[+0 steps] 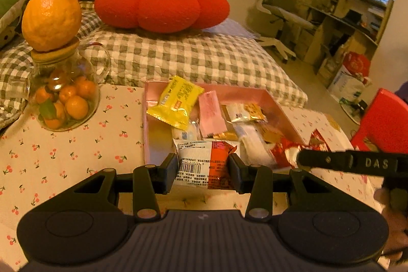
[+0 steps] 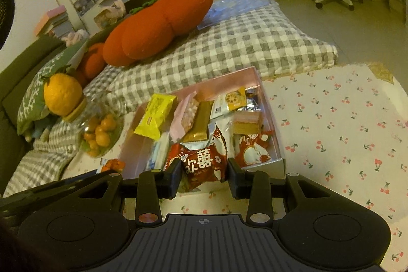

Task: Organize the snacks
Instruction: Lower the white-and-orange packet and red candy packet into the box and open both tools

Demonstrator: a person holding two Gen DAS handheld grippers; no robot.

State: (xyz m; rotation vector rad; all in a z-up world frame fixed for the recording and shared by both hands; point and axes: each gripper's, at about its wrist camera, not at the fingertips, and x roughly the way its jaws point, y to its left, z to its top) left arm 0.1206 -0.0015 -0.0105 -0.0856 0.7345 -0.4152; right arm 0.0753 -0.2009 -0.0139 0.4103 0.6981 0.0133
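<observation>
you are holding two grippers over the near edge of the table (image 2: 331, 119), which is wearing a cherry-print cloth.

left gripper (image 1: 203, 173): its pads are pinching a white-and-red packet (image 1: 204, 165) with a barcode facing up. the packet is hanging just above the near edge of the pink box (image 1: 255, 93).

right gripper (image 2: 203, 176): its pads are pinching a dark red packet (image 2: 204, 162) with white characters. this packet is also sitting at the near edge of the box, over the cloth.

the box is lying at the table's far edge, next to the checked quilt (image 1: 191, 57). it is holding the other snacks: a yellow packet (image 1: 176, 101) in the far left corner, a pink wrapper (image 1: 211, 111) beside it, and gold and white packets toward the right wall.

a jar (image 1: 63, 98) of small oranges is standing at the table's far left corner, with a large orange (image 1: 51, 17) sitting on its lid.
</observation>
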